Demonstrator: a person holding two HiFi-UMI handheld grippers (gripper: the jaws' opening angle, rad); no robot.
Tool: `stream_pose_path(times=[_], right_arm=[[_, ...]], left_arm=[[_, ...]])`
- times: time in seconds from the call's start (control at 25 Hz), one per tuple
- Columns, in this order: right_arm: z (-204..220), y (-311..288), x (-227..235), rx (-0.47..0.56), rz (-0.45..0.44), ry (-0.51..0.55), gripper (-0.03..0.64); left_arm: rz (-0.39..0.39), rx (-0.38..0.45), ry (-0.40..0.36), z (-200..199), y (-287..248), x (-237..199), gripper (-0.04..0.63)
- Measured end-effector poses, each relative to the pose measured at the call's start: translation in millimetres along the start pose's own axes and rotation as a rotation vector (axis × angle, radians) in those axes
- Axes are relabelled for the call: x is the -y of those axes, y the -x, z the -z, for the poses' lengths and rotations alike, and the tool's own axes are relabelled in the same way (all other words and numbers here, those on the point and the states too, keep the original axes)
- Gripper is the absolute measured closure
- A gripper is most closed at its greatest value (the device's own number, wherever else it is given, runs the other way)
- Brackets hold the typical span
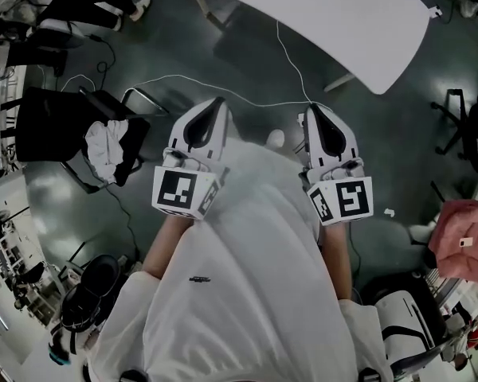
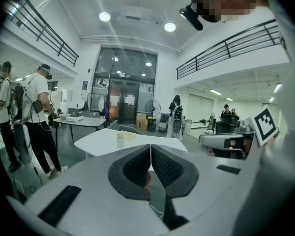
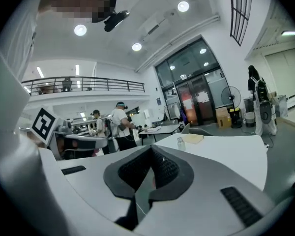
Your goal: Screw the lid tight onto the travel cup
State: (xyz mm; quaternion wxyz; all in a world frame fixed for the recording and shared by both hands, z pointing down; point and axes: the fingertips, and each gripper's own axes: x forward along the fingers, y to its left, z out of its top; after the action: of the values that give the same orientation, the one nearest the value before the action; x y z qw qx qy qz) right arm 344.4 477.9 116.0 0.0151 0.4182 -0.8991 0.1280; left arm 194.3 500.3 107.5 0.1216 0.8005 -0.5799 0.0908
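Small clear travel cup [image 2: 120,140] is standing on the far white table [image 2: 96,142]. Left gripper [image 1: 217,102] and right gripper [image 1: 312,108] are hovering well apart from it, jaws pressed together, gripping nothing.

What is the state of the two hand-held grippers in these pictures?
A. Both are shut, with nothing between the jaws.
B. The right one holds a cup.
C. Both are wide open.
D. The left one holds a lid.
A: in their own views, the jaws of the left hand-held gripper and of the right hand-held gripper meet, with nothing between them.
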Motion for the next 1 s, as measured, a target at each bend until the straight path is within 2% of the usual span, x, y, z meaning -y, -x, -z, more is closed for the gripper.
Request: stream_pose_path(times=[0.2,0.44,0.76,1.0], right_arm=[[2,-10,12,-0.023,0.005,0.021,0.617],[0,-61,27,-0.049,-0.008,0.061,0.617],[-24,-170,62,-0.052,0.060,0.102,0.614],[-57,-264,80,-0.073,0.083,0.122,0.614]], left_arm=[[-0.008,0.001,-0.002,-4,-17,-3,0.591],[-0.049,0.019,0.026,-9,-49,-42,0.591],[0.008,0.028,0.033,-33,-144,-112,0.591],[0.049,0.027,0.049,-78,-206,-179,0.591]])
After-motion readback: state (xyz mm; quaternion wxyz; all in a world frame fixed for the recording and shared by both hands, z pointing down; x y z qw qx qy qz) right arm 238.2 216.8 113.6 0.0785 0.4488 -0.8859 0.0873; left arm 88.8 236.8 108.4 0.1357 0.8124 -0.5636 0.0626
